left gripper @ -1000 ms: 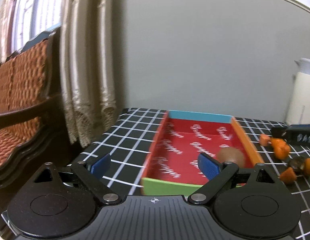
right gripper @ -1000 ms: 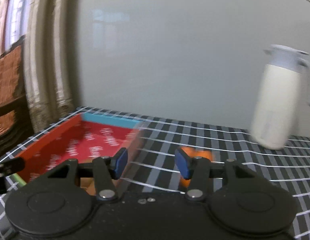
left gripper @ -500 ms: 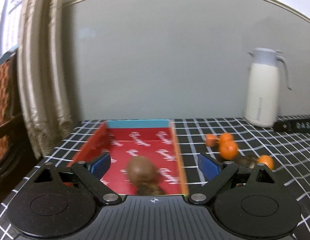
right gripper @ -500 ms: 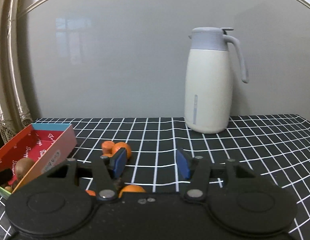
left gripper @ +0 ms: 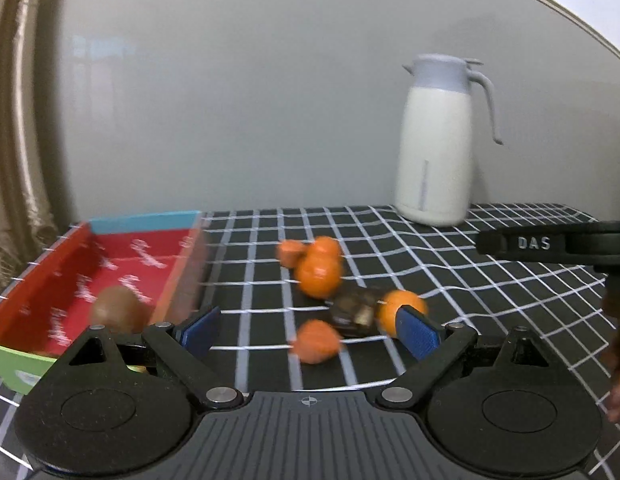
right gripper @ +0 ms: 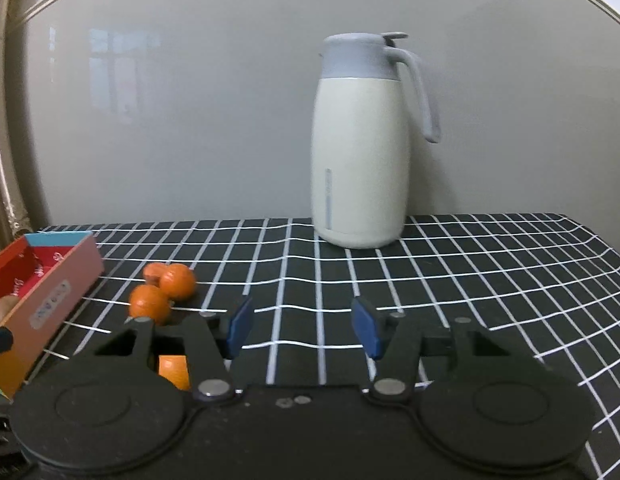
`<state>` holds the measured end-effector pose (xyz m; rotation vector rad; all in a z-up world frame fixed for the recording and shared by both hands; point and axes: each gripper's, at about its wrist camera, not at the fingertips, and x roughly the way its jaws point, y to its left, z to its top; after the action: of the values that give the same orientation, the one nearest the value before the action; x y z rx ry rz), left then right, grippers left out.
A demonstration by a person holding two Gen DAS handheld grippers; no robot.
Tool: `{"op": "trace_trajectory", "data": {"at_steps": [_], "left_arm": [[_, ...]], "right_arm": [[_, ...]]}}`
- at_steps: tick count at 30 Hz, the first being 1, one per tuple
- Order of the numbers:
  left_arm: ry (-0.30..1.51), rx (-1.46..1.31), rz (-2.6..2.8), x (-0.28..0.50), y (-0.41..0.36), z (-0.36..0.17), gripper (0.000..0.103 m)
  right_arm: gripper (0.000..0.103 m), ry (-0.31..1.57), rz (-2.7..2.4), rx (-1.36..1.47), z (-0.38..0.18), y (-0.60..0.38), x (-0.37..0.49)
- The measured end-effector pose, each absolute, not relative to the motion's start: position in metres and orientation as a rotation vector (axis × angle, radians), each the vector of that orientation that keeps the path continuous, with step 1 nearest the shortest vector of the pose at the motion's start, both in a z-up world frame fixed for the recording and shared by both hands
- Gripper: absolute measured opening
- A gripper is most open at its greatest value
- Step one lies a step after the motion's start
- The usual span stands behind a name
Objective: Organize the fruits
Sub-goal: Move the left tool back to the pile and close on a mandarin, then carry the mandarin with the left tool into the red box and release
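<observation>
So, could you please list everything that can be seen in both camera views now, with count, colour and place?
Box: 1, red inside, blue far wall, green near wall; left on the table.
Brown fruit: 1, brown; inside the box, near end.
Orange fruits: about 5, orange, some smaller; in a loose group on the cloth right of the box.
Dark object: 1, dark brown; among the orange fruits, too blurred to identify.
Jug: 1, cream with grey lid and handle; upright at the back.
Tablecloth: 1, black with white grid; covers the table.
Curtain: 1, beige; far left.
Left gripper: 1, black with blue pads; open, holding nothing.
Right gripper: 1, black with blue pads; open, holding nothing.
</observation>
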<state>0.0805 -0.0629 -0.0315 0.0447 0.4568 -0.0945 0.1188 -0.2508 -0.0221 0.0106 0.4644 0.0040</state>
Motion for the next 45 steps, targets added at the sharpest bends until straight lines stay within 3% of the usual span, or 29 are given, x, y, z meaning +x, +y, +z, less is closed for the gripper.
{"op": "trace_trajectory", "data": {"at_steps": [11,13,15,33,36,45], "left_arm": [[0.549,-0.033,-0.085,0.100,-0.108,-0.051,0.093],[0.567,-0.029,-0.103,0.104,-0.115,-0.054,0.075],[0.598,-0.020,-0.122,0.108,-0.123,-0.059,0.067],[0.645,0.042,-0.062,0.155,-0.146,-0.070,0.062],[0.638,0.050,-0.066,0.154,-0.151,-0.069,0.040],[0.612,0.076,-0.110,0.138,-0.158,-0.061,0.040]], "right_arm": [[0.060,0.470,-0.034,0.017,-0.029,-0.280,0.115],[0.060,0.472,-0.039,0.018,-0.030,-0.284,0.114],[0.060,0.471,-0.044,0.019,-0.030,-0.288,0.113],[0.064,0.481,-0.095,0.045,-0.035,-0.335,0.111],[0.064,0.478,-0.101,0.055,-0.034,-0.339,0.110],[0.064,0.471,-0.091,0.078,-0.032,-0.339,0.105]]}}
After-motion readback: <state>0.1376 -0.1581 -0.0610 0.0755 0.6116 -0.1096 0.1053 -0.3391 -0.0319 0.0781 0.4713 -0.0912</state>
